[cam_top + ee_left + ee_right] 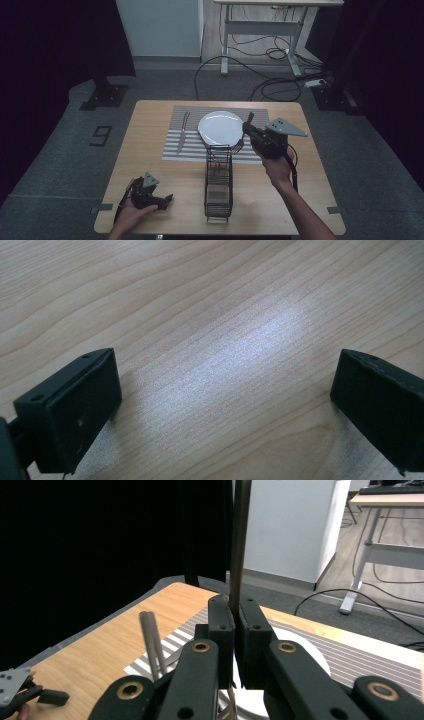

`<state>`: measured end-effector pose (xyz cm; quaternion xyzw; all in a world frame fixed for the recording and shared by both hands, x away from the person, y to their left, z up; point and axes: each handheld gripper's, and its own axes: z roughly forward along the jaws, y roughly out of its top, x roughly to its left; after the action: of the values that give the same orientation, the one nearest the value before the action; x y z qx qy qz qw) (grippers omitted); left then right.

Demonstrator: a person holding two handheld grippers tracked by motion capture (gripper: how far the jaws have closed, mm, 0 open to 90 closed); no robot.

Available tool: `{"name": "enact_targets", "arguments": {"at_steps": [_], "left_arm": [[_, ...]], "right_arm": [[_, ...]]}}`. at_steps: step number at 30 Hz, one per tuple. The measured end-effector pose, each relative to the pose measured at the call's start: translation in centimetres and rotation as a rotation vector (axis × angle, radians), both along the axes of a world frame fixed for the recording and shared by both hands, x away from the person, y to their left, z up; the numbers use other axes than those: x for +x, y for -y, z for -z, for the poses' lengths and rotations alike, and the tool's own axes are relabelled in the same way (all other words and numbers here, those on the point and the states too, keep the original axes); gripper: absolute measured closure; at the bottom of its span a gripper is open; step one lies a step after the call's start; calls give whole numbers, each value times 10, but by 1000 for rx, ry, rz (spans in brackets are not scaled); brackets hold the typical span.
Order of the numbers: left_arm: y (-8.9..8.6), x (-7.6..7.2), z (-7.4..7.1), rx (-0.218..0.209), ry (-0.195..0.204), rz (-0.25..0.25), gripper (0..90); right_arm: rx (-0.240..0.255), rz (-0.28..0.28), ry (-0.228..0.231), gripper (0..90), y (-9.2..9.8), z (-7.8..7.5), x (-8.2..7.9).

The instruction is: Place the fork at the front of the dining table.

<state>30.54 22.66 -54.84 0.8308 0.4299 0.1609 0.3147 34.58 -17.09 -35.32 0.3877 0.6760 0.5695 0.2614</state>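
My right gripper (246, 129) hovers over the right edge of the white plate (216, 131), its jaws shut on a dark fork (240, 145). The fork's handle sticks up past the jaws and its tines hang below, close to the top of the black wire rack (218, 185). In the right gripper view the jaws (237, 615) pinch the fork handle (239, 540) upright, with the plate (305, 652) beneath. My left gripper (167, 200) rests on the table's near left corner. It stands open over bare wood (225, 405), with nothing between its jaws.
A knife (182, 132) lies on the striped placemat (172, 151) left of the plate. The tall, narrow wire rack stands at the table's middle front. Two thin grey bars (151, 645) rise just left of my right jaws. Beyond the table are cables and a desk frame (260, 30).
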Motion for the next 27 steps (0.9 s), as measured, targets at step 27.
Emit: {"name": "enact_targets", "arguments": {"at_steps": [27], "left_arm": [[0, 0, 0, 0, 0, -1, 0]], "right_arm": [[-20, 114, -52, 858, 36, 27, 13]]}}
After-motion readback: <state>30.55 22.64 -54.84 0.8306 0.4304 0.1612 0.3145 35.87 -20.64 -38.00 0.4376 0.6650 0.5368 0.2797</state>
